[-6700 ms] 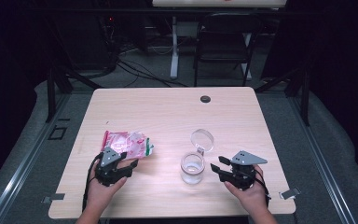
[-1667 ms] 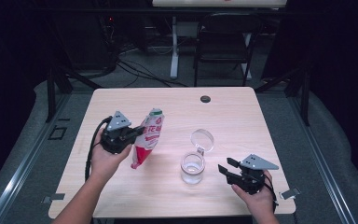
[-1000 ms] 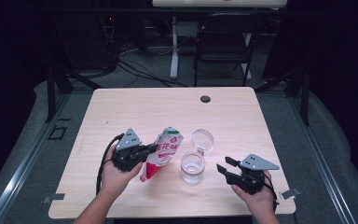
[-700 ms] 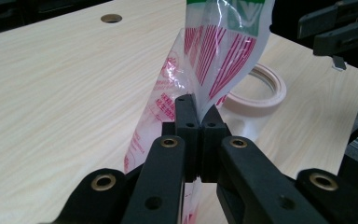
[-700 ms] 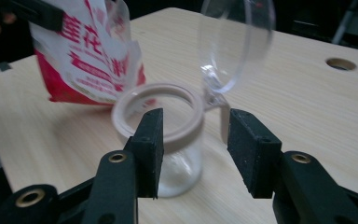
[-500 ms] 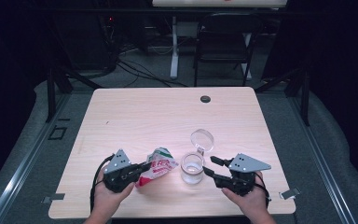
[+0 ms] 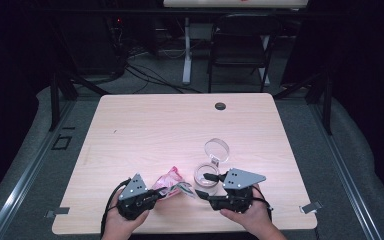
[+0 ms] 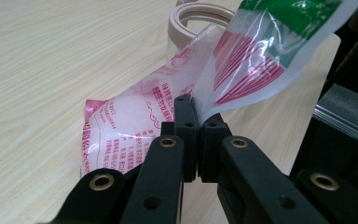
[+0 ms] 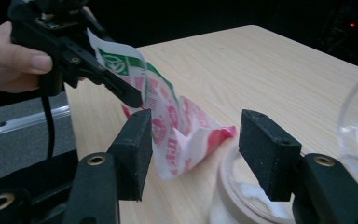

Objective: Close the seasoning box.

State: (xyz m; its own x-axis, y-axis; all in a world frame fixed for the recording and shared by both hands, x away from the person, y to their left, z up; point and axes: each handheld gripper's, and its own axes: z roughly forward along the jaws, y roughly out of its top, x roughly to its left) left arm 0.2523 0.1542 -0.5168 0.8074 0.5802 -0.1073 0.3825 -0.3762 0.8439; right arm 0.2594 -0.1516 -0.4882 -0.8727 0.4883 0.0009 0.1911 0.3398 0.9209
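A clear plastic bag (image 7: 172,181) with pink print and a green top lies with its lower end on the table near the front edge. My left gripper (image 7: 156,194) is shut on its upper part; in the left gripper view the pads (image 8: 186,122) pinch the film of the bag (image 8: 135,121). My right gripper (image 7: 203,185) faces it from the right, and its jaws have just been opening. They stand wide apart in the right gripper view (image 9: 198,135), with the bag (image 9: 177,135) in the gap and nothing pressed. An open glass jar (image 7: 206,175) stands just behind the right gripper's jaws.
The jar's round lid (image 7: 216,150) stands hinged up behind it. A small dark disc (image 7: 220,106) sits near the table's far edge. The front edge of the table (image 7: 180,227) is close under both hands. A chair (image 7: 240,47) stands beyond the table.
The left gripper has come down and toward the front edge with the bag, which now rests on the table. The right gripper has moved left toward the bag.
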